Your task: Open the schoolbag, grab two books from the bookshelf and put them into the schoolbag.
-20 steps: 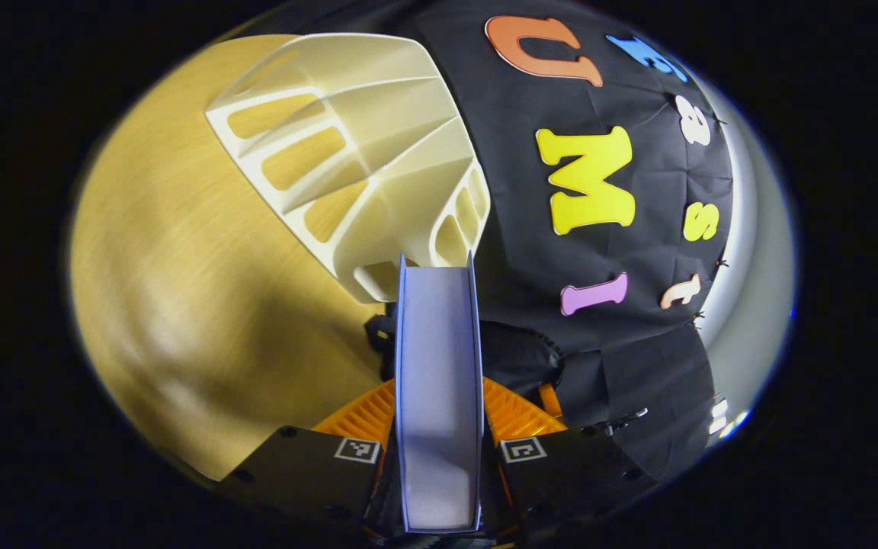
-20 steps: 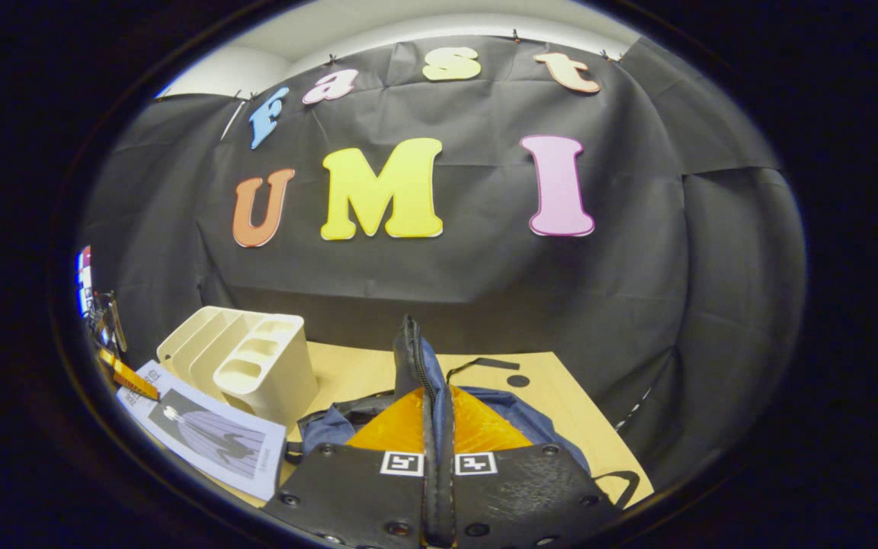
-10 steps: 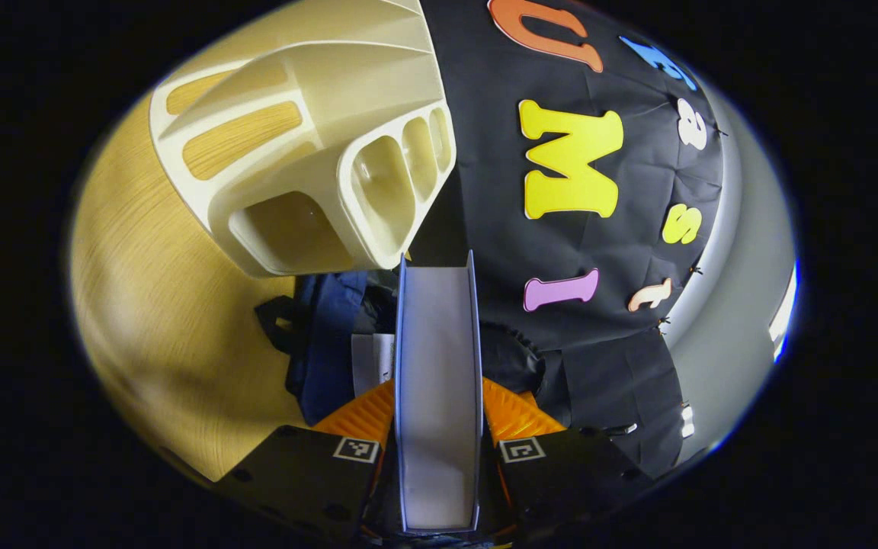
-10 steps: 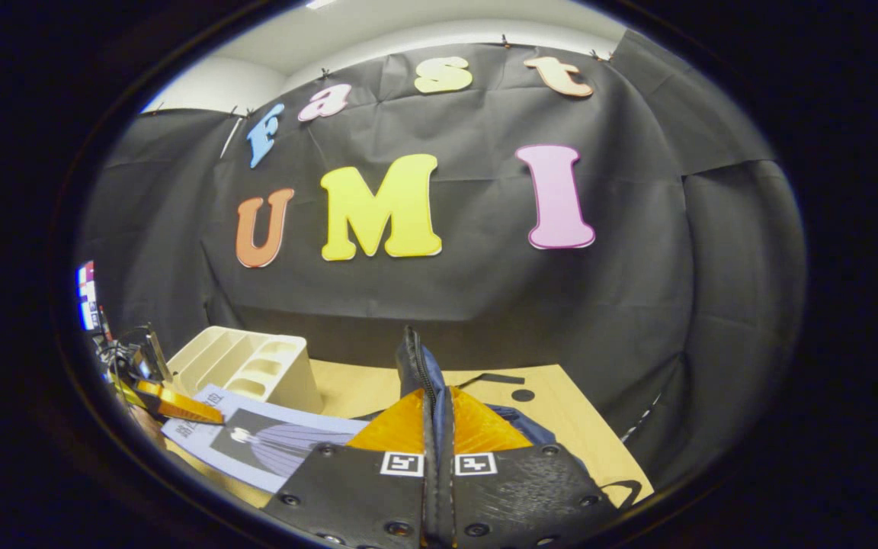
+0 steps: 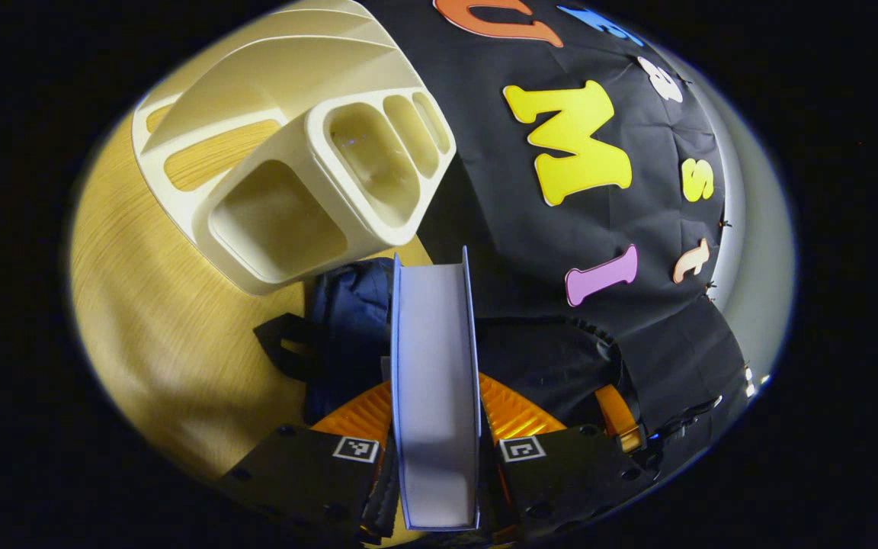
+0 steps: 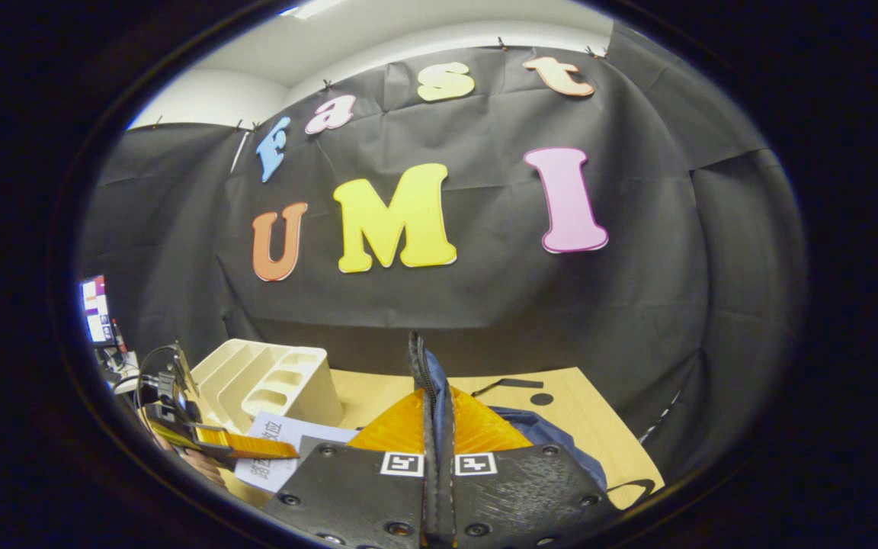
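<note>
In the left gripper view the book (image 5: 436, 381) sits edge-on between the left gripper (image 5: 437, 427) fingers, with the schoolbag (image 5: 351, 328) on the table (image 5: 149, 320) just left of it and the bookshelf (image 5: 294, 160) beyond that. In the right gripper view the right gripper (image 6: 437, 427) has the bag's zipper edge (image 6: 424, 381) sticking up between its fingers, bookshelf off to the left, book in front of the shelf.

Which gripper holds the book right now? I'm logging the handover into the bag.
The left gripper: its fingers clamp the book. The right gripper pinches the schoolbag's zipper edge instead.
</note>
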Demonstrator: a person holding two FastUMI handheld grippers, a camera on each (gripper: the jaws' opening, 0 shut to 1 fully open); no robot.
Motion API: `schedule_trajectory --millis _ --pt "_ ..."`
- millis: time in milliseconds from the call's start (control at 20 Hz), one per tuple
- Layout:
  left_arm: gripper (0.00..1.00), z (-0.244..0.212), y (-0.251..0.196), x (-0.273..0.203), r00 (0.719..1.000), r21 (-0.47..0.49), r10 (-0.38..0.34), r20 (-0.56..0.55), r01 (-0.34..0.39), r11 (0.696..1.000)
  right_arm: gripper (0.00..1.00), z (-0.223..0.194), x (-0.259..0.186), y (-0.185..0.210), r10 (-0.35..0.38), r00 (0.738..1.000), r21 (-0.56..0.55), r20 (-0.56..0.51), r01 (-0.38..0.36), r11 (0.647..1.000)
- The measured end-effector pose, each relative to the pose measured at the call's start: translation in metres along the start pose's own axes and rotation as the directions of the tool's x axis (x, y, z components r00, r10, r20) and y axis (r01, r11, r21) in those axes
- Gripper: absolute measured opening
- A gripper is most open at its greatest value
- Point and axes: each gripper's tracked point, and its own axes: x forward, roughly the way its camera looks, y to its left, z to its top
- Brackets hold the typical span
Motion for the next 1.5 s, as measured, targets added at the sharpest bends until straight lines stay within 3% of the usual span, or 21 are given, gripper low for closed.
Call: schedule_trajectory --millis 200,500,750,1000,1250,1500 --pt "0.43 -0.017 -0.012 0.021 0.998 0.066 0.005 0.055 -0.008 0.998 0.00 0.003 -0.004 0.009 0.046 0.999 -0.009 0.007 -0.046 0.999" --pt "0.43 -0.040 -0.030 0.071 0.999 0.082 0.023 0.045 -0.026 0.996 0.00 0.010 -0.014 -0.005 0.078 0.996 0.021 0.035 -0.079 0.997" --pt "0.43 -0.069 -0.034 0.125 1.000 -0.006 0.019 -0.001 -0.019 1.000 0.00 0.008 -0.017 -0.025 0.081 0.996 0.048 0.036 -0.083 0.995" --pt "0.44 -0.080 -0.032 0.146 1.000 -0.059 0.003 0.001 -0.003 0.998 0.00 -0.008 -0.020 -0.039 0.045 0.999 0.046 0.001 -0.045 0.998" --pt "0.46 -0.080 -0.025 0.149 1.000 -0.033 0.027 0.009 -0.026 0.999 0.00 -0.022 -0.020 -0.052 0.008 0.999 0.075 -0.041 -0.005 0.997" --pt "0.60 -0.082 -0.016 0.146 0.992 0.012 0.121 -0.038 -0.120 0.993 0.00 -0.026 -0.023 -0.053 -0.037 0.998 0.062 -0.059 0.041 0.997"
